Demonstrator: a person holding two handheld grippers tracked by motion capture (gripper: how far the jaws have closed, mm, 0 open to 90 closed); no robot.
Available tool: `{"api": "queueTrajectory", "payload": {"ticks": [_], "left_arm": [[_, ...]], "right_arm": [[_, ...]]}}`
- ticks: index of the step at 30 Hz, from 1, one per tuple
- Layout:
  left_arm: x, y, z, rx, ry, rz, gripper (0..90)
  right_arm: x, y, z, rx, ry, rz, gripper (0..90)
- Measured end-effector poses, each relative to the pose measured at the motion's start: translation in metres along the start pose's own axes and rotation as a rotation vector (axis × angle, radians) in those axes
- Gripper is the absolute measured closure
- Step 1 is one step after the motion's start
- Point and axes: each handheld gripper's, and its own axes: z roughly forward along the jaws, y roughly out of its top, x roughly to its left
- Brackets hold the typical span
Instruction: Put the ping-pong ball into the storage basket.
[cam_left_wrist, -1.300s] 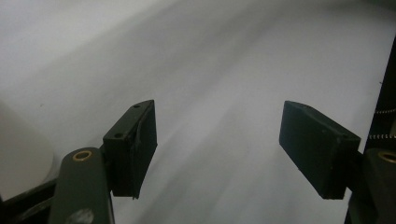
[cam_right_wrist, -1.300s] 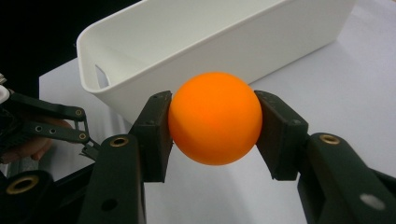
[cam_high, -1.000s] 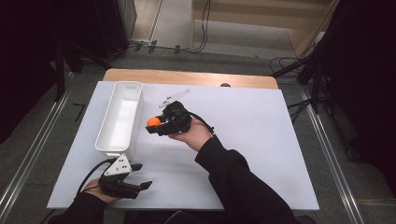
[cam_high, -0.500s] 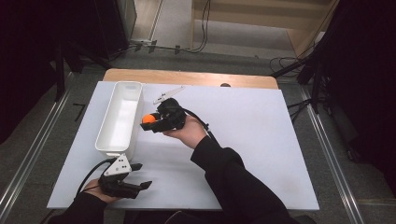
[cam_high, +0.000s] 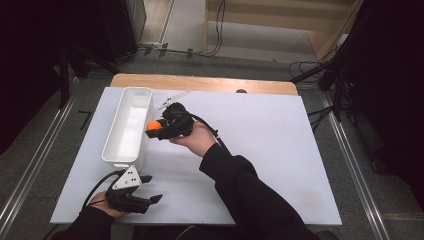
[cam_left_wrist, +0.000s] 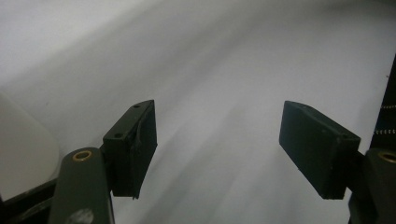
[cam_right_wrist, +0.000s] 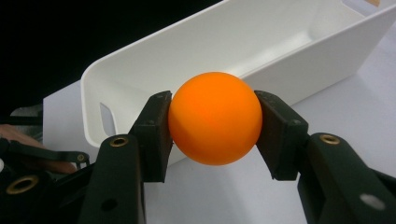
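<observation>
A white sheet is covering the desk (cam_high: 280, 150) in front of you, with a strip of bare wood showing along its far edge and dark curtains and cables lying beyond it. A long white bin (cam_high: 127, 127) is sitting on the left part of the sheet, open side up, and something small and pale is lying just past its far end, too small to name.

You are holding an orange ball (cam_right_wrist: 215, 117) in the right tongs (cam_high: 161, 128), and they are clamped on it across its widest part, one pad pressing each side. In the high view the ball (cam_high: 154, 125) is hanging just beside the bin's right wall, near the middle of its length, off the sheet. In the right gripper view the bin (cam_right_wrist: 261, 42) is lying straight ahead of the ball, with a handle slot showing in its near end wall.

The ball is looking smooth, hard and very light, probably hollow, so it is likely to slip or pop out if you are squeezing off centre, and likely to bounce and roll if it drops. Gripping across the middle, as you are doing, seems the safest hold.

Your left tongs (cam_high: 145, 192) are resting near the front left corner of the desk, spread wide apart with nothing between them (cam_left_wrist: 219, 144).
</observation>
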Motion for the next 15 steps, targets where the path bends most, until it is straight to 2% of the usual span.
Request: {"api": "queueTrajectory", "payload": {"ticks": [15], "left_arm": [[0.0, 0.0, 0.0, -0.005, -0.007, -0.005, 27.9]], "right_arm": [[0.003, 0.019, 0.012, 0.0, 0.005, 0.001, 48.0]]}}
